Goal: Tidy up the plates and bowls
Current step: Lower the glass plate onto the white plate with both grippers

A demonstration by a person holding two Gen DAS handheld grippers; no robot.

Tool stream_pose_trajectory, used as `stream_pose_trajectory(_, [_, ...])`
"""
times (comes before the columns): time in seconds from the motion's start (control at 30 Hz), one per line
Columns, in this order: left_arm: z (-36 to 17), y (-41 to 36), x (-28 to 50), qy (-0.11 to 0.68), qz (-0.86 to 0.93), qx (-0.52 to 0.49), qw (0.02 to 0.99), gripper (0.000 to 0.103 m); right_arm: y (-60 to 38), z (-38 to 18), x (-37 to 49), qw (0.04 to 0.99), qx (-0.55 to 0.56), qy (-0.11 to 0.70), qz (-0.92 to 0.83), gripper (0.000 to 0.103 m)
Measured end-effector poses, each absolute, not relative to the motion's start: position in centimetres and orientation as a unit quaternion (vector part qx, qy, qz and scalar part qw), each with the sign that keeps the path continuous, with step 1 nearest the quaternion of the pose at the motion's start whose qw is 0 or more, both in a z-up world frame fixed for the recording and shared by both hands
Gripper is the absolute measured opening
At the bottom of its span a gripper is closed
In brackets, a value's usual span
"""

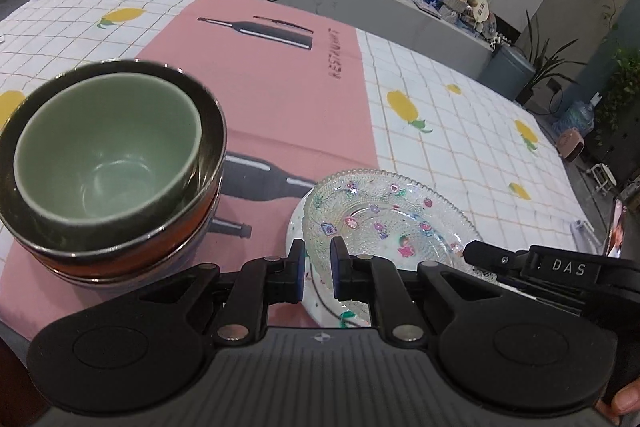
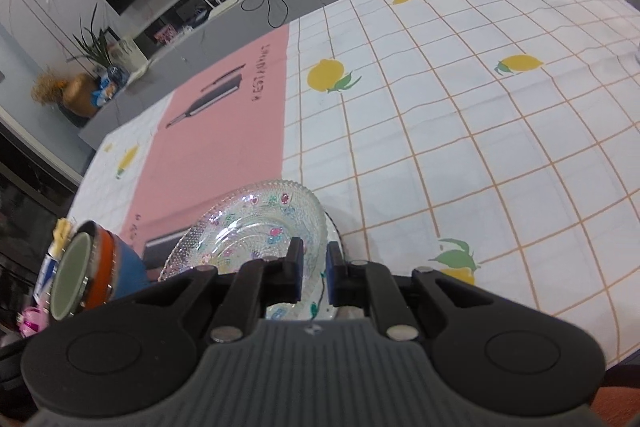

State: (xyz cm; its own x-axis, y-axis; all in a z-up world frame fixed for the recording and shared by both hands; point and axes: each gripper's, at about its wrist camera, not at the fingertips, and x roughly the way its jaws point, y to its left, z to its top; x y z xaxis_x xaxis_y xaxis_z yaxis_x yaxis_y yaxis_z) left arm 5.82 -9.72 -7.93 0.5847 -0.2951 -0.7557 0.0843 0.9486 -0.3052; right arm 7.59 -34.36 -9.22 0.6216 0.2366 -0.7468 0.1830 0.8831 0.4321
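A table covered by a white checked cloth (image 2: 460, 131) printed with lemons carries a pink mat (image 1: 280, 99) showing dark bottles; a grey ledge with a router and cables runs behind. The glass plate (image 1: 384, 215), beaded at its rim and dotted with coloured flowers, sits on a white plate (image 1: 320, 303) at the mat's near right corner. Left of the glass plate stands a stack of bowls (image 1: 112, 163): a green bowl nested in a dark, metal-rimmed one over orange and blue bowls. The left gripper (image 1: 318, 269) is clenched over the near left rim of the plates, whether pinching it cannot be told. The right gripper (image 2: 314, 269) is likewise clenched at the glass plate's right rim, grip uncertain.
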Motion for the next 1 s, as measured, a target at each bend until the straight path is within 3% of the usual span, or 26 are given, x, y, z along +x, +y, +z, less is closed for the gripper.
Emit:
stream_pose_trajectory(0.73, [-8.4, -10.3, 5.7, 0.442, -0.101, -0.093, 0.886, 0.013, -32.8, -9.7, 8.2, 0.873, 0.185, 0.451, 0.002, 0.012])
stream_pose_trajectory(0.9, [-8.3, -10.0, 5.7, 0.439, -0.099, -0.099, 0.887, 0.013, -32.9, -9.9, 8.2, 0.87, 0.19, 0.454, 0.0, 0.017])
stream_pose_trajectory(1.0, [-7.8, -10.1, 5.4, 0.426, -0.094, -0.093, 0.895, 0.014, -33.2, -9.9, 8.1, 0.869, 0.212, 0.448, 0.009, 0.028])
